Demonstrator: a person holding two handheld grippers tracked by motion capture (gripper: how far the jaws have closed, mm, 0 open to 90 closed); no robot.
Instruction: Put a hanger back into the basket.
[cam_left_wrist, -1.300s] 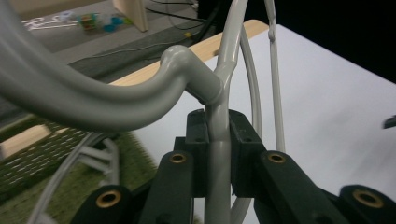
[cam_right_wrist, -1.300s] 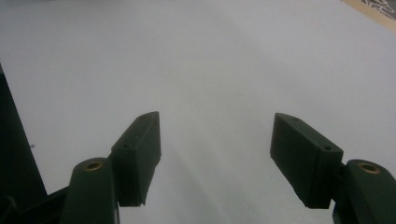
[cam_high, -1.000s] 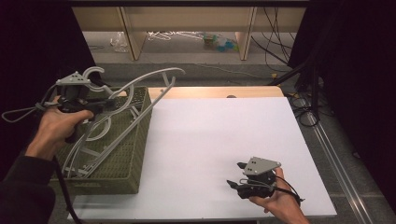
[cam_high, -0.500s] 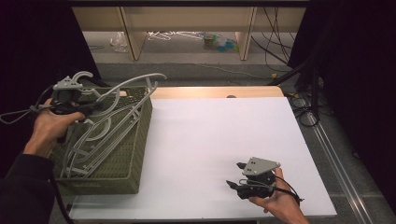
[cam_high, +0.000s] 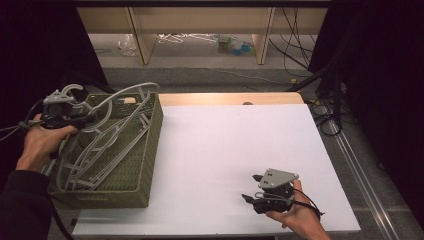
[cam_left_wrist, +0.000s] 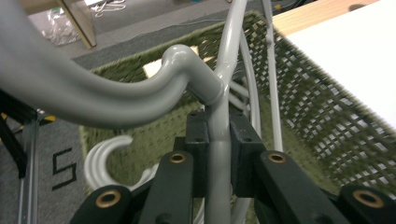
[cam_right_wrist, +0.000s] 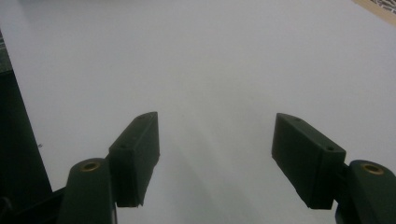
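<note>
A grey plastic hanger (cam_high: 117, 102) leans over the green woven basket (cam_high: 145, 165) at the table's left. My left gripper (cam_high: 82, 119) is shut on it, held above the basket's far left corner. In the left gripper view the hanger's stem (cam_left_wrist: 218, 154) runs up between the closed jaws of my left gripper (cam_left_wrist: 218, 156) to its thick hook (cam_left_wrist: 116, 98). Several more grey hangers (cam_high: 90, 160) lie inside the basket. Low on the white tabletop at the front right rests my right gripper (cam_high: 250, 187), open and holding nothing; its gripper view shows my right gripper (cam_right_wrist: 215, 158) with jaws wide apart over bare white.
The white tabletop (cam_high: 235, 145) spreads from the basket to the right edge, with a wooden strip (cam_high: 225, 98) along the back. Beyond it are a grey floor, wooden shelf legs (cam_high: 262, 35) and black cables (cam_high: 325, 75) at the right.
My left gripper has carried the hanger leftward and down, so it now rests lower over the basket. The right gripper has stayed put.
</note>
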